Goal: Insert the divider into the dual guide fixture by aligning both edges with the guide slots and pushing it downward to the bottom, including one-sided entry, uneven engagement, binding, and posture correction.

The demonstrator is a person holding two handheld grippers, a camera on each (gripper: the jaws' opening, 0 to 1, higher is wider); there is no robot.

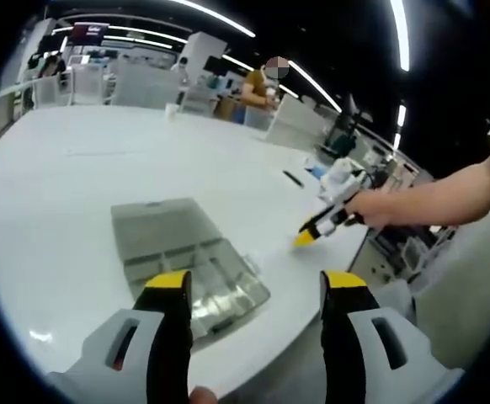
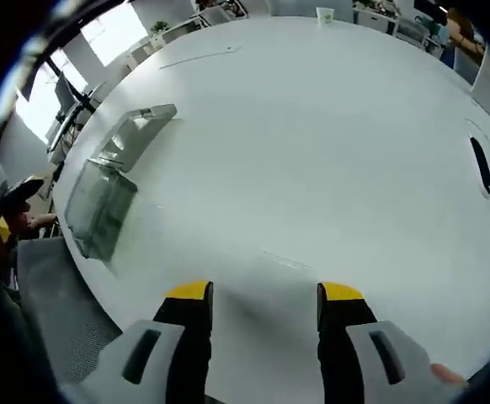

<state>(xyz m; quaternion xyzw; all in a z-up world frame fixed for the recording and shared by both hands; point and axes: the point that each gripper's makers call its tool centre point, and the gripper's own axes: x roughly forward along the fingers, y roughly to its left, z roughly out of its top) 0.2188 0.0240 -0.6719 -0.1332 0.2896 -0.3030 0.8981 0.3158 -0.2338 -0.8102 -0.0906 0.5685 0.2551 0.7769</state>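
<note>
The left hand-held gripper [image 1: 255, 290] hangs above the near edge of the broad white table [image 1: 77, 168], its yellow-tipped jaws wide apart and empty, with the clear plastic compartmented fixture box [image 1: 190, 257], lid laid open, just beyond its left jaw. Judging by this, the task is only at the approach: no divider is gripped, and I cannot pick one out. The right hand-held gripper [image 2: 263, 299], likewise gaping and empty, is held out by an extended forearm, well apart from the box, and must close in next.

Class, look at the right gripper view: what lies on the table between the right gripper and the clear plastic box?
Nothing: between the right gripper and the clear plastic box is bare white table.
</note>
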